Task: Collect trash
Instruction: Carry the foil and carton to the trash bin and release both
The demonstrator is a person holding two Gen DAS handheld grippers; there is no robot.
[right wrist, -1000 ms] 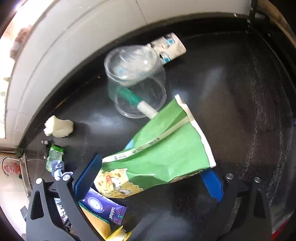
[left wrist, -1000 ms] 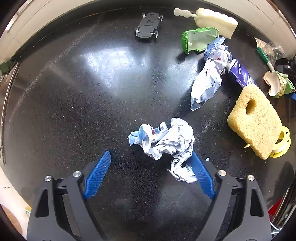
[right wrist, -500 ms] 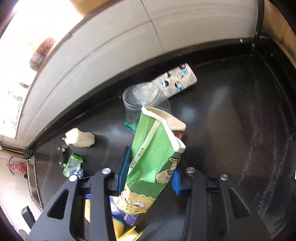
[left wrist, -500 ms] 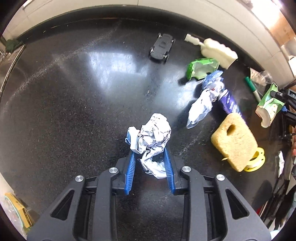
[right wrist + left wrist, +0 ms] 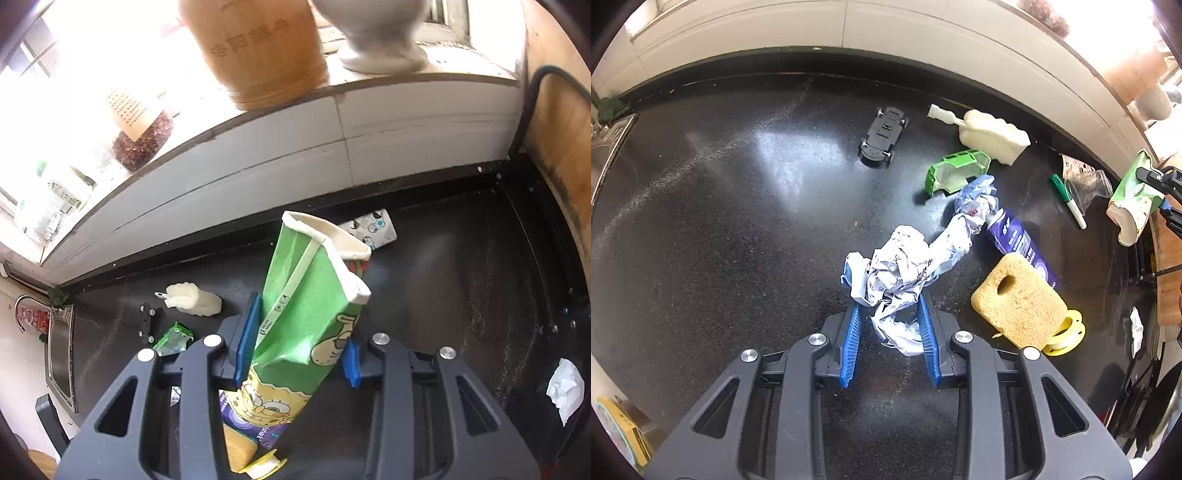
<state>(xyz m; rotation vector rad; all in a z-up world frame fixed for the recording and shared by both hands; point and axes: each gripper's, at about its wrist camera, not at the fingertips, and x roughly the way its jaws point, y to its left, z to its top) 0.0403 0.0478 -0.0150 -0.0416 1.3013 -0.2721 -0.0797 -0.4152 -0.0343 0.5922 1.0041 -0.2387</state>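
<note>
A crumpled wrapper (image 5: 897, 273) is pinched by the left gripper (image 5: 889, 325) above a black speckled counter (image 5: 738, 221). A green carton (image 5: 306, 317) is clamped by the right gripper (image 5: 297, 350). A white tiled wall (image 5: 369, 140) is seen behind, under a window sill (image 5: 369, 79).
</note>
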